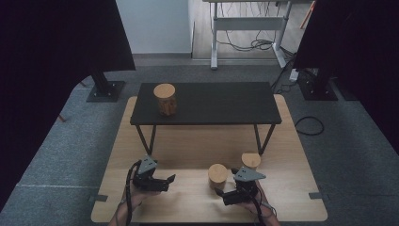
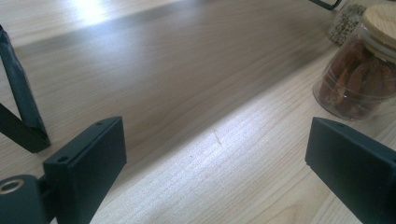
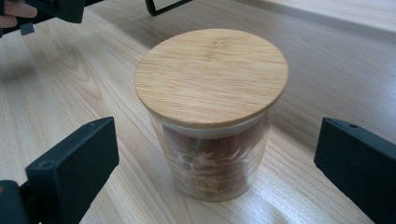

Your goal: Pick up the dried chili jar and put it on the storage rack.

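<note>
From above, three glass jars with round wooden lids are spread over the pale wooden table (image 1: 188, 197): one stands on the low black metal shelf (image 1: 221, 107) at its left end (image 1: 165, 99), and two stand on the tabletop in front, the nearer glass jar (image 1: 218, 176) just ahead of the right gripper (image 1: 225, 189) and the farther one (image 1: 251, 161) close beside the shelf's right leg. The right gripper view adds what the high view cannot: the nearer jar (image 3: 212, 112) holds brownish strips, and it stands centred between the two black jaws, which are spread wide with clear wood on either side of the glass, touching neither. The left gripper (image 1: 165, 181), also spread wide, holds nothing; its own view looks across bare wood toward a jar of reddish pieces (image 2: 362, 77) off to the right, well beyond the jaws. Open tabletop lies between the two grippers, and the front table edge runs just behind the hands.
</note>
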Tool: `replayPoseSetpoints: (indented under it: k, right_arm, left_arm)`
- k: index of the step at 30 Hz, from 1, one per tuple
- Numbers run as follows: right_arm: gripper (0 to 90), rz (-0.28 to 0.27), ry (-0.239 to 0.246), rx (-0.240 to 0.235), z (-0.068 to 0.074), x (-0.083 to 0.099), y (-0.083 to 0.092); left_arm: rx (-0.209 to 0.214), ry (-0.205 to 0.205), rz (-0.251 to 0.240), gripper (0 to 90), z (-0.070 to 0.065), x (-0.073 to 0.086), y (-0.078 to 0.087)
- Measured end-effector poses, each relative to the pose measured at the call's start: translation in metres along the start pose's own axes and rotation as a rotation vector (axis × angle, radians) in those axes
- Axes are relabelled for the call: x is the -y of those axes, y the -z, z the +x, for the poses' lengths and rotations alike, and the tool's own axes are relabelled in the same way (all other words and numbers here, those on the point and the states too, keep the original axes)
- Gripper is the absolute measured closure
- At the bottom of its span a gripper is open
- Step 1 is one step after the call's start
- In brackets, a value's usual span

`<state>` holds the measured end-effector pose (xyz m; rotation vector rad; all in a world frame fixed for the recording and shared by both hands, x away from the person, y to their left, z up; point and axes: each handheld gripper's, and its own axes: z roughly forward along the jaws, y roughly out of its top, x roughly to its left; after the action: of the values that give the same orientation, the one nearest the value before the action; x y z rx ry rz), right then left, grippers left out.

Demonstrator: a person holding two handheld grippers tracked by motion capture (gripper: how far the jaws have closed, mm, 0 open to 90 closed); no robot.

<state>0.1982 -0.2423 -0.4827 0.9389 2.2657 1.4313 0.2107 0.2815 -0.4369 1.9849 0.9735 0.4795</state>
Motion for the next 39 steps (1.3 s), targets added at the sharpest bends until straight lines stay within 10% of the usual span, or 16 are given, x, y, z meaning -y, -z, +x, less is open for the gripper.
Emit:
replayPoseSetpoints:
  k: [39]
  right_arm:
    - [3.3, 0.072, 0.024, 0.012, -0.001, -0.019, -0.038]
  left_arm:
    - [0.002, 0.003, 0.014, 4.8, 0.002, 0.0, -0.003]
